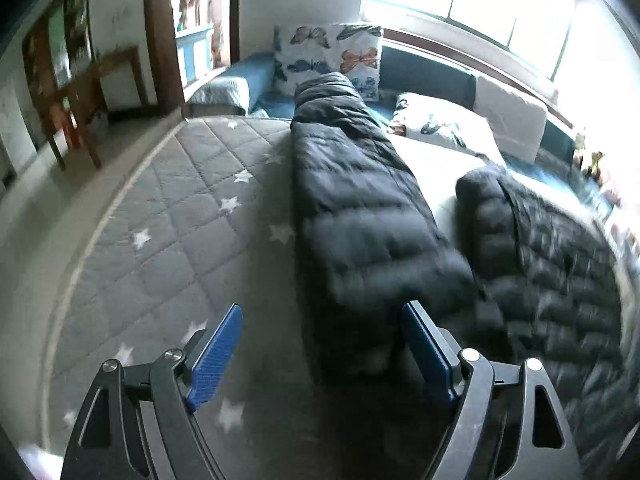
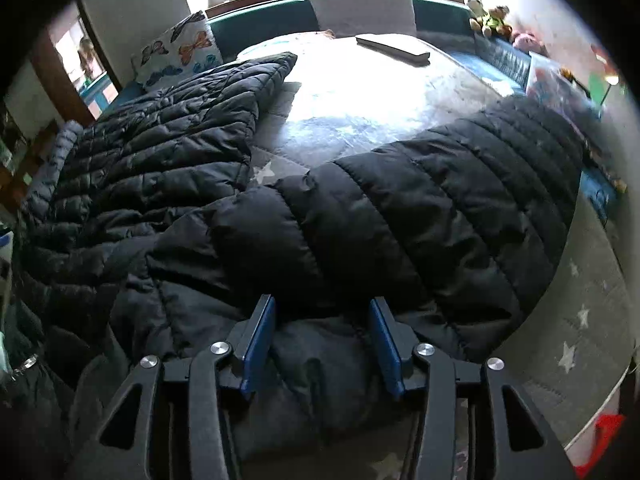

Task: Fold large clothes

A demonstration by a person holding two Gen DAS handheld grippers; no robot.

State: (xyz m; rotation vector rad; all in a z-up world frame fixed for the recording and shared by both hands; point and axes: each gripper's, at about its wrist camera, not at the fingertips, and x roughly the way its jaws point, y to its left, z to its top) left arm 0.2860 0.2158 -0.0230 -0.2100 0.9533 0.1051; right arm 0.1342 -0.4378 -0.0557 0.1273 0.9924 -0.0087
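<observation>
A black quilted puffer jacket (image 1: 352, 208) lies on a grey star-print bed cover (image 1: 168, 208). In the left wrist view one long padded part runs away from me, and a second part (image 1: 540, 260) lies to its right. My left gripper (image 1: 323, 308) hangs above the near end of the long part, its jaws wide apart and holding nothing. In the right wrist view the jacket (image 2: 400, 208) spreads across the bed, with one part (image 2: 160, 140) reaching to the far left. My right gripper (image 2: 322, 301) is low over the jacket's near edge. It is open, and a puff of fabric lies between the blue pads (image 2: 260, 340) without being pinched.
Butterfly pillows (image 1: 332, 56) (image 1: 440, 124) and a pale cushion (image 2: 360, 8) line the far side under a bright window. A flat dark object (image 2: 394, 48) lies on the bed, and plush toys (image 2: 488, 16) sit at the far right. The bed edge and a wooden chair (image 1: 80, 92) are at the left.
</observation>
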